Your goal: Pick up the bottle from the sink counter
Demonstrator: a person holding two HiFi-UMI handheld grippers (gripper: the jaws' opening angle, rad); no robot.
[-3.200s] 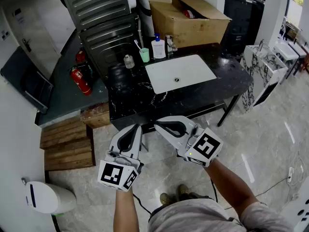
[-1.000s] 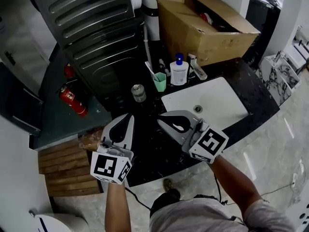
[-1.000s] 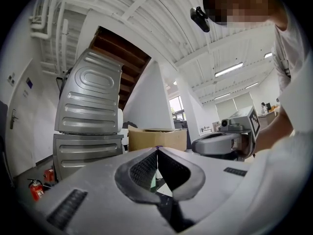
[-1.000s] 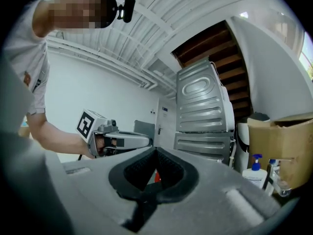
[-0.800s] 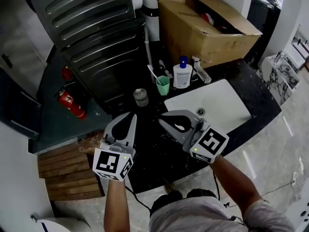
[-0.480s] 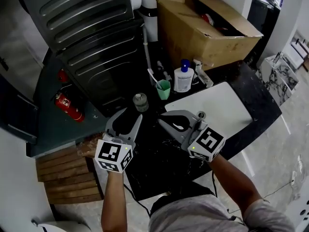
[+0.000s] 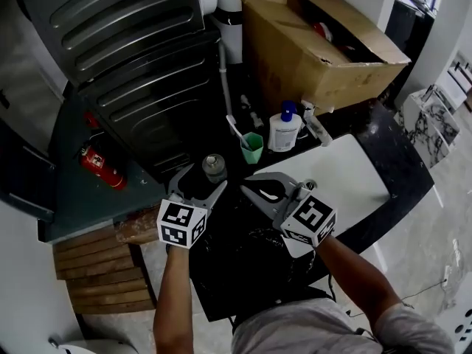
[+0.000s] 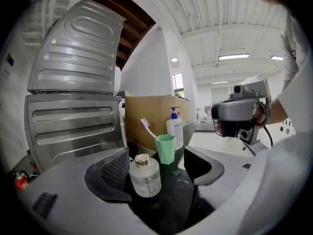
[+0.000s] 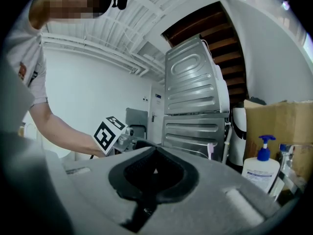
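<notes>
Bottle (image 7: 214, 167), the small clear one with the gold cap, stands just above centre in the head view on the dark table (image 7: 240, 260); my left tool (image 7: 199, 185) has come forward until its tips flank it, where a second ago it hung well back with jaws together, and my right tool (image 7: 269, 190) stays just right of it. In the left gripper view the bottle (image 8: 145, 176) stands upright at lower centre between my left tool's (image 8: 164, 180) jaws, which are opening wide with neither pad pressing on it, so I judge the closing grasp comes next. In the right gripper view, my right tool (image 9: 154, 173) has its jaws together on nothing.
</notes>
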